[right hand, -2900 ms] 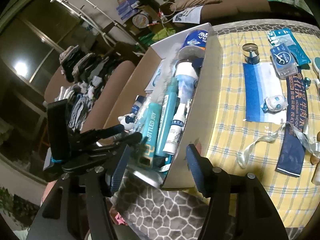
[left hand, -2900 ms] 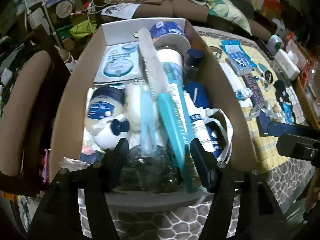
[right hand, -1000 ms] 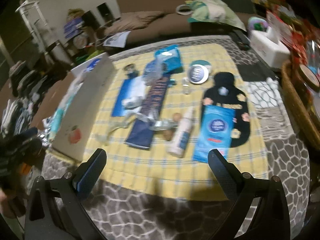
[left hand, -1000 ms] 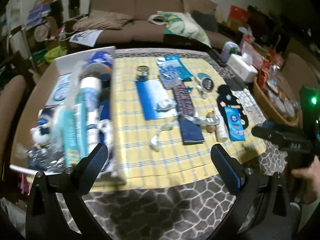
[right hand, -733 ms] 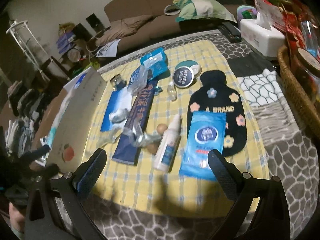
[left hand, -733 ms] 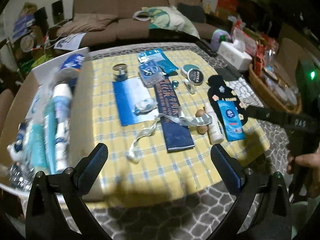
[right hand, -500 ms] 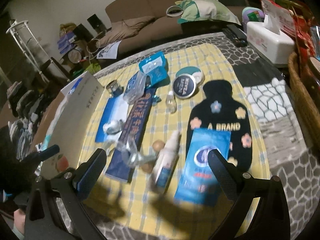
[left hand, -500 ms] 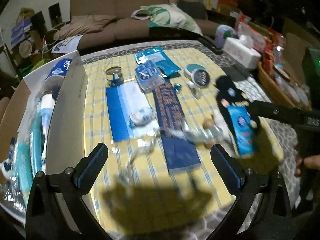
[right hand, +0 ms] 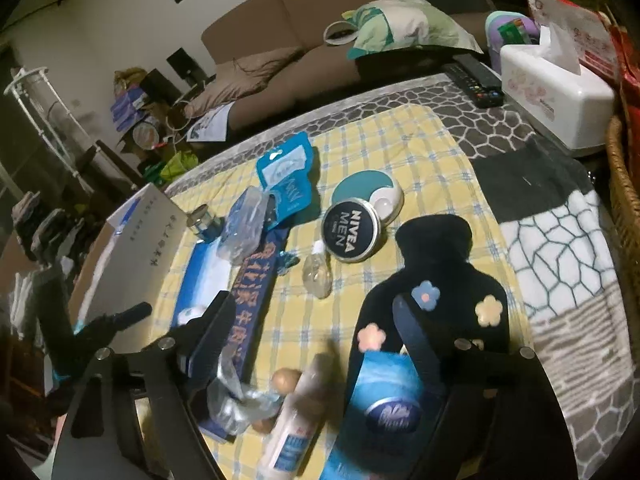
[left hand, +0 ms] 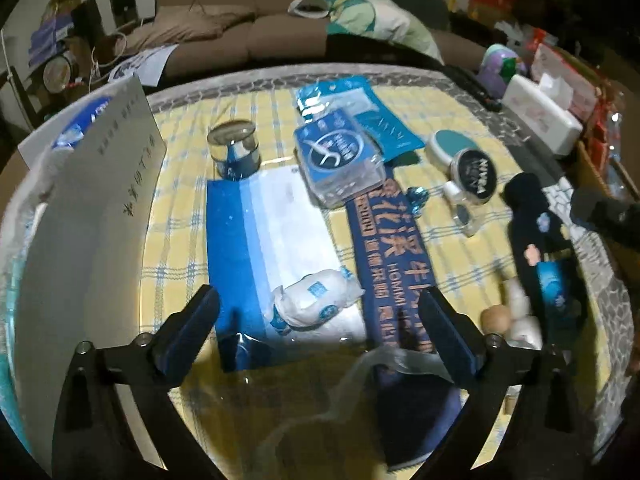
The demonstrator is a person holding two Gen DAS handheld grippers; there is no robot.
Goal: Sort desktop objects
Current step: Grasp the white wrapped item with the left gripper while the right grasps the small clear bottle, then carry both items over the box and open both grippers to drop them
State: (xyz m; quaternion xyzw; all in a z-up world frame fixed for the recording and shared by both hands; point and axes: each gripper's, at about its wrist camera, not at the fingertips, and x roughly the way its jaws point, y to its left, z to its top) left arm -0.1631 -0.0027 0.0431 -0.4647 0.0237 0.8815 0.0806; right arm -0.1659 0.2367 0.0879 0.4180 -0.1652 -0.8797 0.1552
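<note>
My left gripper (left hand: 320, 320) is open and empty, low over a small white packet (left hand: 314, 304) that lies on a blue-and-white flat pack (left hand: 256, 248). A long navy banner pack (left hand: 388, 264) lies to its right. My right gripper (right hand: 316, 334) is open and empty above a white spray bottle (right hand: 298, 420), a blue wipes pack (right hand: 384, 408) and a black hot-water-bottle cover (right hand: 436, 280). A Nivea tin (right hand: 351, 235) and a small clear bottle (right hand: 317, 274) lie beyond. The cardboard box (left hand: 92, 208) of sorted items stands at the left.
On the yellow checked cloth (left hand: 180, 240) also lie a small glass jar (left hand: 234, 148), a clear case with a blue label (left hand: 340, 160), a teal pouch (left hand: 360, 108) and a crumpled clear wrapper (right hand: 236, 396). A tissue box (right hand: 556, 92), remote (right hand: 476, 76) and wicker basket (right hand: 624, 184) stand at the right.
Both grippers have left the box, opened wide and swung right over the cloth, then dropped lower and closer to the loose items. The left one now hovers over the white packet.
</note>
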